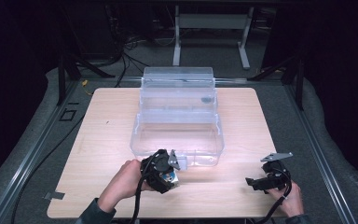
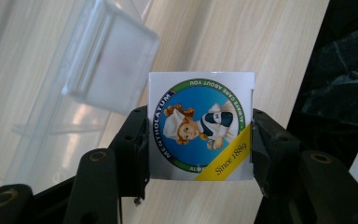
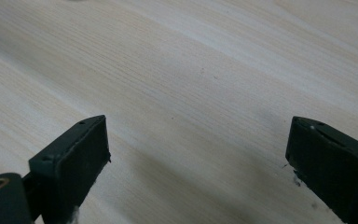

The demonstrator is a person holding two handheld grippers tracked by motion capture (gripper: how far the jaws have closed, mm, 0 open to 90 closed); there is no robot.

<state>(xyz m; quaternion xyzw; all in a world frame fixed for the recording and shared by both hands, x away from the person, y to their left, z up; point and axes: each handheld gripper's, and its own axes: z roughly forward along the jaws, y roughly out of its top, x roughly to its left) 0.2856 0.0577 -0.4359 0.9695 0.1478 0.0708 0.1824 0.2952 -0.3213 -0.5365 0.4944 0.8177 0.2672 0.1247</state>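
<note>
- Left gripper low over the near part of the table, just short of the clear plastic bin, held in the person's left hand.
- Clamped between its two black jaws: a small white box, pads pressing on both side faces, box sitting square and upright in the left gripper view.
- On the box face, a round blue label with a figure in a white cap and a yellow corner band reading "Since 1889"; lettering round the ring reads "MENTHOLATUM".
- Same box glimpsed in the high view as a pale blue-and-white patch at the gripper's tip, held clear of the bin's front wall, close to it.
- Behind the box in the left gripper view, a blurred corner of the clear bin up at the left, wood grain of the table beyond.
- Bin standing mid-table, transparent, stepped in tiers that rise toward the far edge; a small dark spot visible on an upper tier, too small to identify.
- Right gripper down at the near right corner of the table, well apart from the bin and from the left gripper, held in the right hand.
- Its jaws spread wide, nothing between them: bare pale wood across the gap in the right gripper view.
- Grey three-cornered plate on top of the right gripper, black cable trailing off toward the table's near edge.
</note>
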